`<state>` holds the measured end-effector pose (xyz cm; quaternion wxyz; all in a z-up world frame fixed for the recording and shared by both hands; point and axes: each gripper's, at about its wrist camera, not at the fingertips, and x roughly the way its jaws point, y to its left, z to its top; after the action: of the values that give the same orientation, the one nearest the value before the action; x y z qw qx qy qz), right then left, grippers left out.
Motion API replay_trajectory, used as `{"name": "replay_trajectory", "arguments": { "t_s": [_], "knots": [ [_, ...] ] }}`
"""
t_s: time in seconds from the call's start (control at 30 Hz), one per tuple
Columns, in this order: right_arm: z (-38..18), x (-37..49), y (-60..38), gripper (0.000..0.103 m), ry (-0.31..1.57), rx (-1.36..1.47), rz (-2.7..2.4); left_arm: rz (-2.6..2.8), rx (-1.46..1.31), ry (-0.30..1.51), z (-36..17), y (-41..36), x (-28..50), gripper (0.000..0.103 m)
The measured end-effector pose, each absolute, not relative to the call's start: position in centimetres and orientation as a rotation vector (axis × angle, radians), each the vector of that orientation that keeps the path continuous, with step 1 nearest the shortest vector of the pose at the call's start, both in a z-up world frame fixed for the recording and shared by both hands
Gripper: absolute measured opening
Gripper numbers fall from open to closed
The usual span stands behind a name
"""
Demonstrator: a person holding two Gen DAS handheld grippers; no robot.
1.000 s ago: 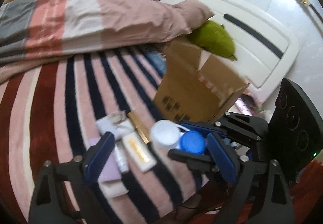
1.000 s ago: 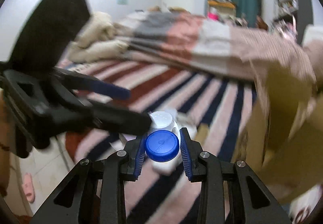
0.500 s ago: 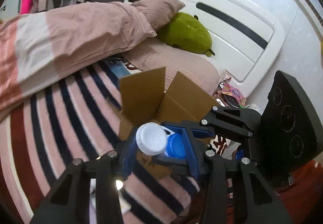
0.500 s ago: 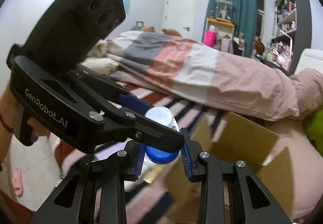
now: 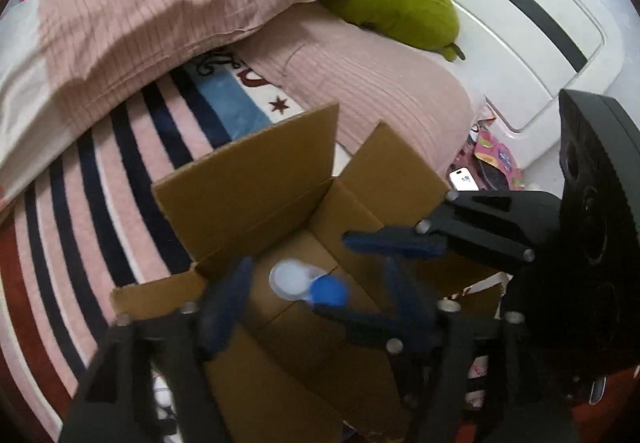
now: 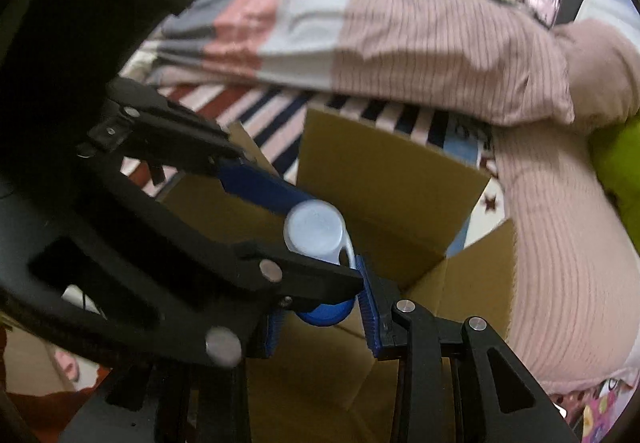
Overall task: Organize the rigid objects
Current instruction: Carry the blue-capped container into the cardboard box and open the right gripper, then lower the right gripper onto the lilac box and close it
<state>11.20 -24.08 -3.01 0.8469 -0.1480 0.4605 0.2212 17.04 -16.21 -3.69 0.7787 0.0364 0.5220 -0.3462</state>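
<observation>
Over the open cardboard box (image 5: 248, 179), both jaw pairs are opening: left gripper (image 5: 316, 307) clear of the white-capped container (image 5: 289, 278), right gripper (image 6: 320, 317) loosening around the blue-capped one (image 6: 326, 313). Release low, inside the walls.

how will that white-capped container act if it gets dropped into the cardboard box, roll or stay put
The white-capped container looks like rigid plastic, so it should land without deforming. Its round cap suggests it could roll on the cardboard box floor. It seems small and probably light.
</observation>
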Motion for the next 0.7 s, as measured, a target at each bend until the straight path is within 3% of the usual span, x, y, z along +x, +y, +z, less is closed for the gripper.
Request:
{"name": "replay_trajectory", "arguments": {
  "t_s": [0.1,0.2,0.27,0.33,0.4,0.57,0.7],
  "knots": [
    [-2.8,10.4,-23.8,0.056,0.966,-0.333,0.47,-0.733,0.07,1.105,-2.9,-14.9,16.4,0.071],
    [-2.2,9.2,-22.8,0.06,0.929,-0.344,0.502,-0.71,0.037,1.046,-1.1,-12.2,15.2,0.075],
    [-1.4,7.8,-21.6,0.069,0.877,-0.353,0.537,-0.668,0.024,0.984,0.4,-9.5,13.6,0.081],
    [-0.5,6.1,-20.0,0.093,0.809,-0.352,0.6,-0.624,0.018,0.94,1.4,-7.0,12.3,0.084],
    [0.5,3.9,-17.9,0.1,0.741,-0.354,0.694,-0.573,0.012,0.903,1.8,-4.2,11.0,0.086],
    [-0.2,0.9,-12.3,0.103,0.734,-0.354,0.829,-0.427,0.001,0.865,-0.1,2.2,8.3,0.087],
    [-3.9,-0.2,-8.2,0.103,0.778,-0.322,0.912,-0.349,-0.047,0.877,-4.1,6.8,6.6,0.087]
  ]
}}
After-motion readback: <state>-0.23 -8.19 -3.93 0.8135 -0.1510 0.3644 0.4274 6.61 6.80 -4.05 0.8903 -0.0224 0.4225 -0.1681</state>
